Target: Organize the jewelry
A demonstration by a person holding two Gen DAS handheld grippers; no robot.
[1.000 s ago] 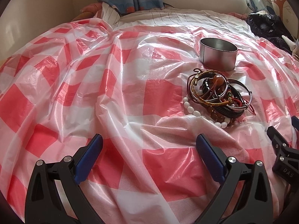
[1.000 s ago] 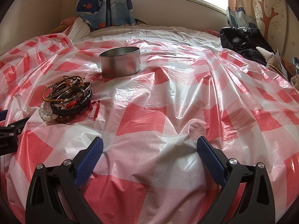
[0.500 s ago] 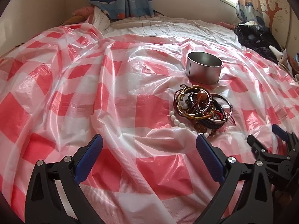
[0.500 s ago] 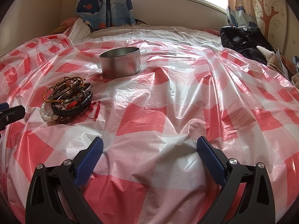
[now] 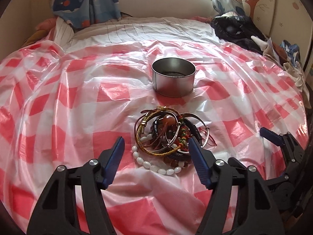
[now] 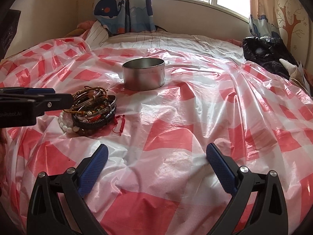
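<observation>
A tangled pile of bracelets lies on the red-and-white checked plastic sheet, a white bead bracelet at its near edge. Behind it stands an open round metal tin. My left gripper hovers at the pile with its jaws closing. The pile sits between them, the left pad apart from it and the right pad at its edge. My right gripper is open over bare sheet, right of the pile and nearer than the tin. A red cord trails from the pile.
The sheet covers a bed and is wrinkled. Striped bedding shows at the back. A black bag and clothes lie at the far right. Whale-print curtains hang below a window. A wall runs along the left.
My left gripper swung and advanced until the bracelet pile sits centred between its fingers, and its jaws have narrowed. The right gripper stayed put.
</observation>
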